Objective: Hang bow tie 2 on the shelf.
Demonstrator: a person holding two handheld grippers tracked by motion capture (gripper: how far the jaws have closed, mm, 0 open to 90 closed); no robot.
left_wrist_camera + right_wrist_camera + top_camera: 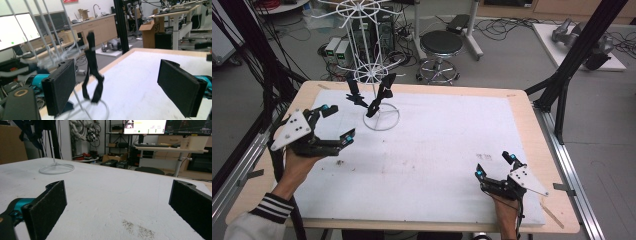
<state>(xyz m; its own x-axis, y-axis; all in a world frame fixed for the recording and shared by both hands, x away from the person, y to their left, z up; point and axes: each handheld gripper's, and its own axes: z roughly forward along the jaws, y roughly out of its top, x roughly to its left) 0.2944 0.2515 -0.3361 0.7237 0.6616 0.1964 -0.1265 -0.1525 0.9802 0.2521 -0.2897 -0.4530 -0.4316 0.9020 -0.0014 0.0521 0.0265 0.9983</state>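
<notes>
Left tool (334, 123) held just to the left of the white wire rack (381, 120), jaws spread wide, nothing between the pads, no contact with anything. No earlier picture alongside, so only the wide gape told. Seen along that tool's own jaws: black strap (93, 67) dangling from a rack arm, just beyond the left pad (60, 87) and clear of it, lower ends hanging free above the rack's ring base. Right pad (181, 87) well off to the side of the strap, over bare white mat.

From the high view: two black straps on the rack, one (355, 95) on the side nearer the left tool, the other (380, 97) beside the rack's upright stem, both hung from the lower ring of arms, both off the surface (522, 107). Rack standing upright on the white mat (437, 150), toward the far edge of the surface, ring base flat on the mat.

Right tool (495, 166) well away from the rack, near the surface's near right corner, low over the mat, jaws likewise wide apart and empty. Along its own jaws: left pad (47, 207) and right pad (192, 205) framing plain mat, a patch of dark specks (137, 228) between them, the rack's ring base (57, 168) far off beyond the left pad.

Behind the rack, off the surface: a black round stool (441, 45) on the floor.
</notes>
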